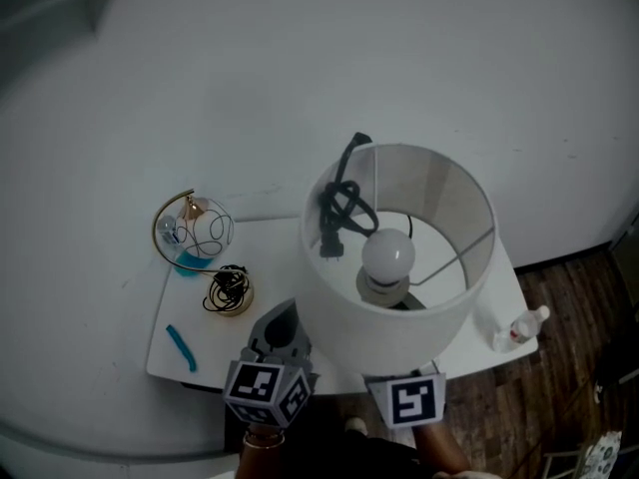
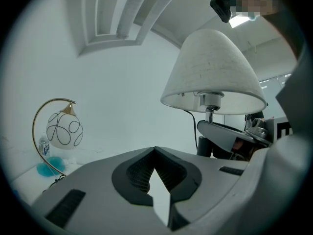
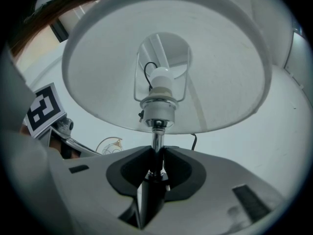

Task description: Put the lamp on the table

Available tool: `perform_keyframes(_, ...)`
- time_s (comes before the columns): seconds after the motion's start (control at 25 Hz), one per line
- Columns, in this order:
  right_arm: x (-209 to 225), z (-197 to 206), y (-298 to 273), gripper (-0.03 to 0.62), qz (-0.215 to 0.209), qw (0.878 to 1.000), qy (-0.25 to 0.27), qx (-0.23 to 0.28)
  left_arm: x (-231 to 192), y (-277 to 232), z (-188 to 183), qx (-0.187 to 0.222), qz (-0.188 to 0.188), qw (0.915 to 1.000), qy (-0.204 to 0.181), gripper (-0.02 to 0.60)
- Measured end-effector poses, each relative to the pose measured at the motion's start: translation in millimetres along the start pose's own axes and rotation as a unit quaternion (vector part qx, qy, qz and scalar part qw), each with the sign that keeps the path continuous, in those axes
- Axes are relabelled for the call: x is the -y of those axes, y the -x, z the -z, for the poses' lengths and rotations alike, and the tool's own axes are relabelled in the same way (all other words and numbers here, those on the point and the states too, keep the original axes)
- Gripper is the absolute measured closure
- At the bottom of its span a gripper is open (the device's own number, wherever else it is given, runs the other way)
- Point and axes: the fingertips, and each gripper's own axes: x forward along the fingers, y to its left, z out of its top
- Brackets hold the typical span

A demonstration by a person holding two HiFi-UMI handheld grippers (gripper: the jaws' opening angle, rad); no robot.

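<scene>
The lamp has a white drum shade (image 1: 399, 312), a bare bulb (image 1: 387, 254) and a black cord (image 1: 344, 208) bundled inside the shade. It hangs over the small white table (image 1: 205, 352). My right gripper (image 3: 155, 168) is shut on the lamp's chrome stem (image 3: 156, 140) just under the socket; in the head view only its marker cube (image 1: 411, 399) shows below the shade. My left gripper (image 2: 155, 153) is shut with nothing between its pads, left of the lamp, and the shade (image 2: 212, 67) shows at its upper right.
A small gold-arched globe lamp (image 1: 195, 226) and a coiled black cord on a gold disc (image 1: 230, 289) stand on the table's left part. A blue strip (image 1: 182, 347) lies near its front left corner. A little bottle (image 1: 524, 327) sits at its right end. Wooden floor (image 1: 579, 367) lies to the right.
</scene>
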Motion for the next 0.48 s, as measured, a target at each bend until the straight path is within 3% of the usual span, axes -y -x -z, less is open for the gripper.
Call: perform_keyframes(0.48,9,18,-15,0.516,-0.026,1.000,0.000,0.005,-11,-15,10,0.006,-0.034,0.9994,-0.001,0.586)
